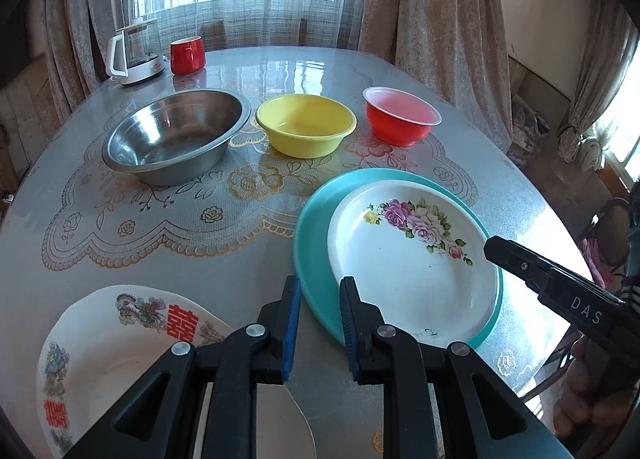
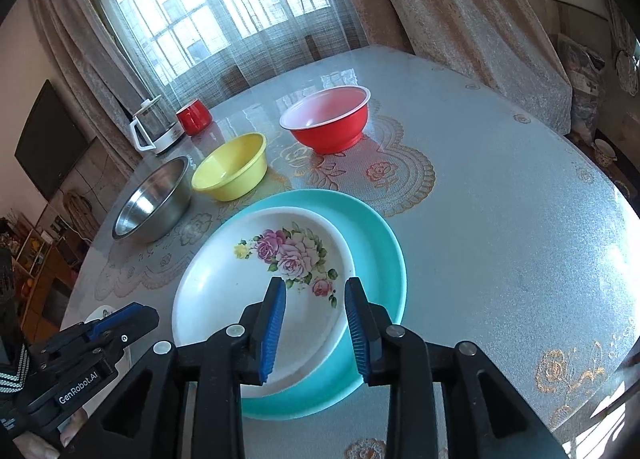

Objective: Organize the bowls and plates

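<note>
A white rose-pattern plate (image 1: 412, 259) (image 2: 260, 271) lies on a teal plate (image 1: 312, 243) (image 2: 376, 243). A white plate with red characters (image 1: 116, 343) lies at the near left. A steel bowl (image 1: 176, 135) (image 2: 154, 199), a yellow bowl (image 1: 306, 127) (image 2: 232, 167) and a red bowl (image 1: 400, 115) (image 2: 328, 119) stand in a row further back. My left gripper (image 1: 320, 291) is open and empty over the teal plate's left rim. My right gripper (image 2: 316, 291) is open and empty above the rose plate's right side; it also shows in the left wrist view (image 1: 496, 249).
A glass kettle (image 1: 136, 51) (image 2: 156, 129) and a red mug (image 1: 186, 55) (image 2: 194, 117) stand at the far left of the round table (image 1: 240, 259) (image 2: 500, 239). Curtains and a window lie beyond the far edge.
</note>
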Available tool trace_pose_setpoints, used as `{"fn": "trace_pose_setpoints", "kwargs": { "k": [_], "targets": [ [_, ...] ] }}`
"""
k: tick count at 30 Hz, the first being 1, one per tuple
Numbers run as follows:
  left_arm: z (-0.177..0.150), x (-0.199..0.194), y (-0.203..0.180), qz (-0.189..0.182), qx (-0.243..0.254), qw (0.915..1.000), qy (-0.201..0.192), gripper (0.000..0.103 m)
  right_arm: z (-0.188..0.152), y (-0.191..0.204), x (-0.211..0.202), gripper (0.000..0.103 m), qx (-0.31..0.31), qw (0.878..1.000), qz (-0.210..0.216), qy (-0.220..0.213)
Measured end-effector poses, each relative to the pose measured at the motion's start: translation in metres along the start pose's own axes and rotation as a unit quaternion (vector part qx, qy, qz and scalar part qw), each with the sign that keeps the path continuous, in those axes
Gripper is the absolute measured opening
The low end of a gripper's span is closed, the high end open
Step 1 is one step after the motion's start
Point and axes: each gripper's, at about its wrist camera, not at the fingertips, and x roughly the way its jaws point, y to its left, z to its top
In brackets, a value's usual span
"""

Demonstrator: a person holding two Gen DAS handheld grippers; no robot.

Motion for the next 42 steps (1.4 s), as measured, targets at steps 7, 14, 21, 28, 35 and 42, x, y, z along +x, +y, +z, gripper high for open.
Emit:
{"fn": "trace_pose_setpoints", "kwargs": {
  "k": [7, 14, 21, 28, 35, 42],
  "targets": [
    [-0.004, -0.015, 0.008, -0.003, -0.006, 0.9999, -0.013, 0.021, -0.007, 0.018, -0.002, 0.031, -0.017, 1.0, 0.021, 0.004],
    [-0.009, -0.04, 0.034, 0.002, -0.029, 0.9989, -0.036, 0.021, -0.011, 0.039, -0.012, 0.034, -0.042, 0.996, 0.073, -0.001],
    [-0.022, -0.06, 0.081, 0.027, -0.073, 0.9956, -0.052, 0.021, -0.025, 0.069, -0.003, 0.034, -0.074, 0.987, 0.142, 0.028],
    [-0.042, -0.079, 0.131, 0.052, -0.109, 0.9903, -0.068, 0.024, -0.044, 0.101, 0.009, 0.034, -0.109, 0.967, 0.217, 0.073],
    [-0.082, -0.103, 0.182, 0.063, -0.153, 0.9827, -0.083, 0.033, -0.061, 0.118, 0.026, 0.034, -0.122, 0.956, 0.242, 0.11],
    [-0.119, -0.102, 0.209, 0.026, -0.205, 0.9757, -0.074, 0.035, -0.07, 0.121, 0.038, 0.036, -0.123, 0.953, 0.244, 0.131]
  ]
}}
